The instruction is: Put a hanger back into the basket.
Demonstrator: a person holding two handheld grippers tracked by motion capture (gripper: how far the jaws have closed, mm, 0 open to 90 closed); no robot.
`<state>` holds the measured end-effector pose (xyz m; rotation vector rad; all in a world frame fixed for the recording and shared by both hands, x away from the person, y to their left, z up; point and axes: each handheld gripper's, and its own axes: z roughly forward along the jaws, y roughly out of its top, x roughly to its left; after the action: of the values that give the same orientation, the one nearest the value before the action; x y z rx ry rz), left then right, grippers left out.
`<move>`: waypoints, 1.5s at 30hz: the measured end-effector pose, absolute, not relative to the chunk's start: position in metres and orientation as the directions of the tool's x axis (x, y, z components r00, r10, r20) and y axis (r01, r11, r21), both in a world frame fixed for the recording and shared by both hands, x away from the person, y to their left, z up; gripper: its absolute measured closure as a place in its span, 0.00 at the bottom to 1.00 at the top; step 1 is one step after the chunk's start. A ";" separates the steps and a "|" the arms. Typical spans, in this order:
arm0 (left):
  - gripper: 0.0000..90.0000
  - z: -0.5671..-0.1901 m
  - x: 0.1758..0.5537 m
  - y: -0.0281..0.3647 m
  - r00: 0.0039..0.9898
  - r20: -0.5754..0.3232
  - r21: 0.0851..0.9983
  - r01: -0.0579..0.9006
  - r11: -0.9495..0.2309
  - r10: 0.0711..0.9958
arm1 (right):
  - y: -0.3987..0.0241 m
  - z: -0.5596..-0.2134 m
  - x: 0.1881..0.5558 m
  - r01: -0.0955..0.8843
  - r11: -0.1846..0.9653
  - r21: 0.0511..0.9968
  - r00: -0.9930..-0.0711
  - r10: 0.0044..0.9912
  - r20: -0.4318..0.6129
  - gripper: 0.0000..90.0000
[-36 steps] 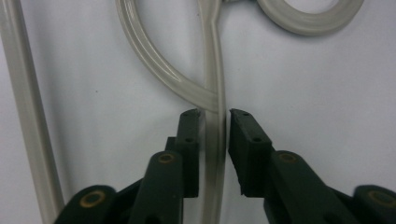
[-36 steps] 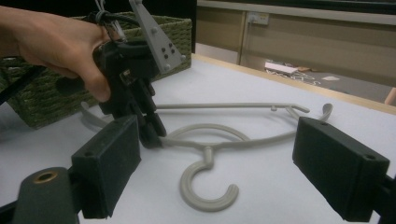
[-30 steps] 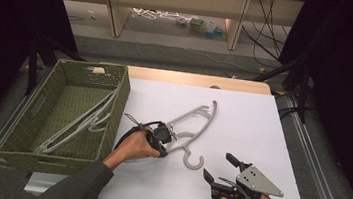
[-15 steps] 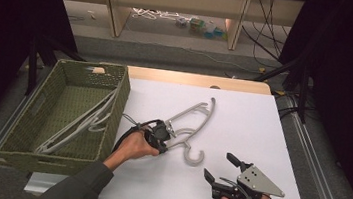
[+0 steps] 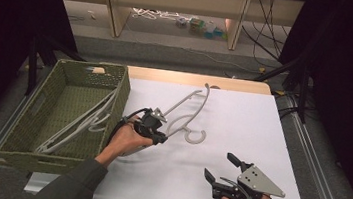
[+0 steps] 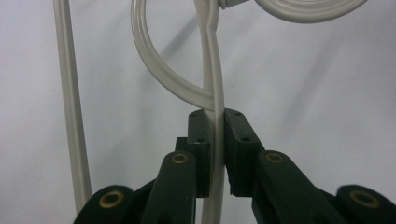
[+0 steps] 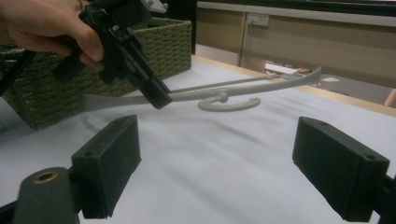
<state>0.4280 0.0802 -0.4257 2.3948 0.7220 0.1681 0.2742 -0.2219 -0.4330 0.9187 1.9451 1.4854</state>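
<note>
The left claw (image 5: 158,119) was clenched on a white clothes hanger (image 5: 186,112) lifted off the white bench (image 5: 243,117), likely bound for the wicker basket (image 5: 74,70) alongside; the right claw (image 5: 218,167) rested released.

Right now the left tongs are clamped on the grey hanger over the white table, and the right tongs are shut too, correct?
Not quite. The left tongs are clamped on the grey hanger over the white table, but the right tongs are open, jaws wide apart with nothing between them. The right gripper view shows this.
</note>
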 end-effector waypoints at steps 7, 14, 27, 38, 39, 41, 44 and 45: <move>0.91 -0.416 0.425 0.082 0.829 -0.105 0.654 0.474 -0.589 0.550 | -0.222 -0.433 0.274 0.201 0.169 0.965 -0.636 0.772 -0.003 0.18; 0.91 -0.402 0.419 0.086 0.793 -0.205 0.725 0.516 -0.455 0.574 | -0.222 -0.434 0.274 0.207 0.172 0.963 -0.630 0.777 -0.003 0.18; 0.91 -0.367 0.399 0.092 0.804 -0.327 0.783 0.524 -0.335 0.496 | -0.222 -0.434 0.275 0.200 0.165 0.966 -0.635 0.773 -0.001 0.18; 0.91 -0.316 0.387 0.111 0.826 -0.388 0.798 0.523 -0.300 0.408 | -0.222 -0.434 0.274 0.198 0.169 0.965 -0.629 0.777 -0.007 0.18; 0.91 -0.309 0.386 0.114 0.829 -0.391 0.800 0.520 -0.298 0.399 | -0.222 -0.434 0.274 0.201 0.171 0.965 -0.629 0.778 -0.007 0.18; 0.91 -0.298 0.385 0.120 0.834 -0.388 0.806 0.514 -0.294 0.393 | -0.221 -0.434 0.274 0.205 0.168 0.964 -0.626 0.780 -0.003 0.18; 0.91 -0.285 0.385 0.130 0.831 -0.383 0.811 0.512 -0.284 0.404 | -0.221 -0.434 0.274 0.202 0.172 0.964 -0.629 0.777 -0.007 0.18; 0.91 -0.281 0.384 0.133 0.830 -0.379 0.812 0.510 -0.284 0.408 | -0.221 -0.434 0.274 0.202 0.169 0.965 -0.627 0.779 -0.005 0.18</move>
<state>0.3842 0.1332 -0.2805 1.9132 0.6871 -0.1162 0.2740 -0.2208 -0.4342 0.9247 1.9396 1.4766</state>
